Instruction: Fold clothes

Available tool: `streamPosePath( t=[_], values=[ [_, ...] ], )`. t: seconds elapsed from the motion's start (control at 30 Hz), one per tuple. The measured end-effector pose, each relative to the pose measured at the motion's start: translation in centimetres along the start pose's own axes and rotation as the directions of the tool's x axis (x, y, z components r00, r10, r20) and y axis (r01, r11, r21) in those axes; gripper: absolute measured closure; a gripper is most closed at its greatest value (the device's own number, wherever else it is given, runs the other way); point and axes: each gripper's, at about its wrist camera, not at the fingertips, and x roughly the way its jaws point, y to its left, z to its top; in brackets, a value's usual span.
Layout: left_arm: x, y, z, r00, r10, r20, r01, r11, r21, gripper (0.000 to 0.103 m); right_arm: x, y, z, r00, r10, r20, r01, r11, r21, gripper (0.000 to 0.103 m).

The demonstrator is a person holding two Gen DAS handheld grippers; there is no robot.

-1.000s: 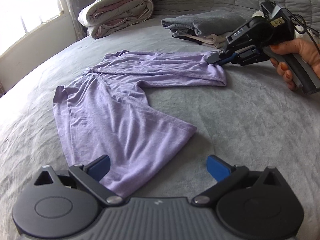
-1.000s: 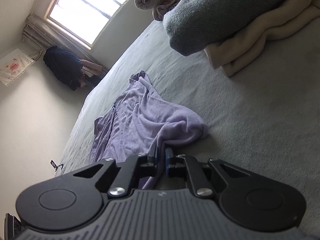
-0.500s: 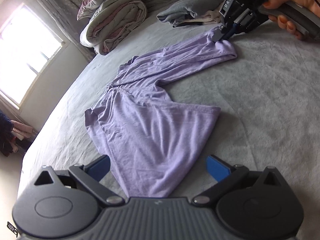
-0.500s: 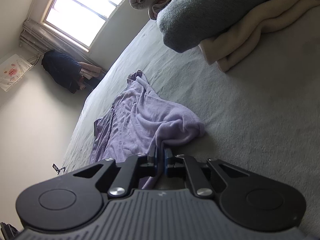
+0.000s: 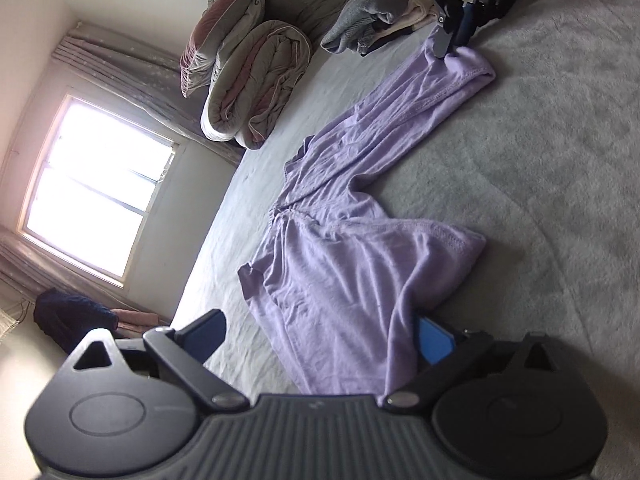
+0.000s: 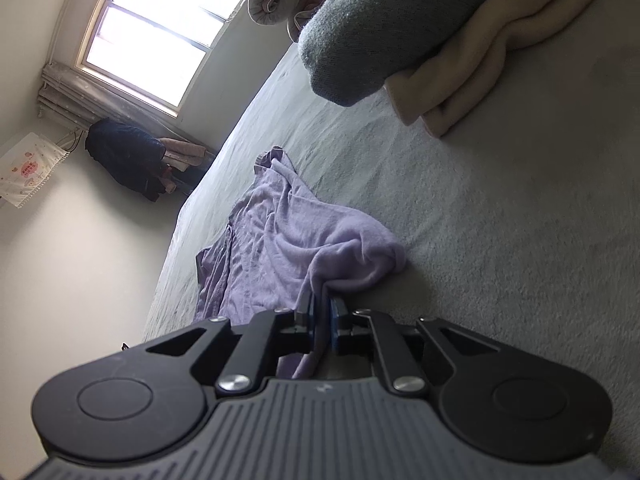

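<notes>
With the right hand-held gripper (image 6: 320,320) clamped on 1 leg hem of the purple trousers (image 5: 348,256) spread on the bed (image 5: 540,200), the open left hand-held gripper (image 5: 320,336) apparently straddled the other hem, and should have bitten squarely before lifting.

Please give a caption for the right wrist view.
Right gripper pinching a lavender garment on the grey bed.

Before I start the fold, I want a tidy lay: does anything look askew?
Yes. The lilac knit trousers lie splayed on the grey bedspread, legs angled apart, rumpled. The right gripper bunches one hem; the open left gripper straddles the other.
</notes>
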Motion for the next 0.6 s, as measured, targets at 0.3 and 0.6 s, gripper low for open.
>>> streamPosePath(
  t=[0.3, 0.6],
  values=[
    [0.0, 0.0, 0.1, 0.991, -0.135, 0.0, 0.135, 0.991, -0.006, 0.042, -0.3, -0.2, 0.1, 1.0, 0.007, -0.002, -0.007, 1.0, 0.012, 0.093],
    [1.0, 0.4, 0.4, 0.961, -0.274, -0.023, 0.271, 0.957, -0.1, 0.099, -0.2, -0.2, 0.3, 1.0, 0.005, -0.007, -0.005, 1.0, 0.001, 0.095]
  ],
)
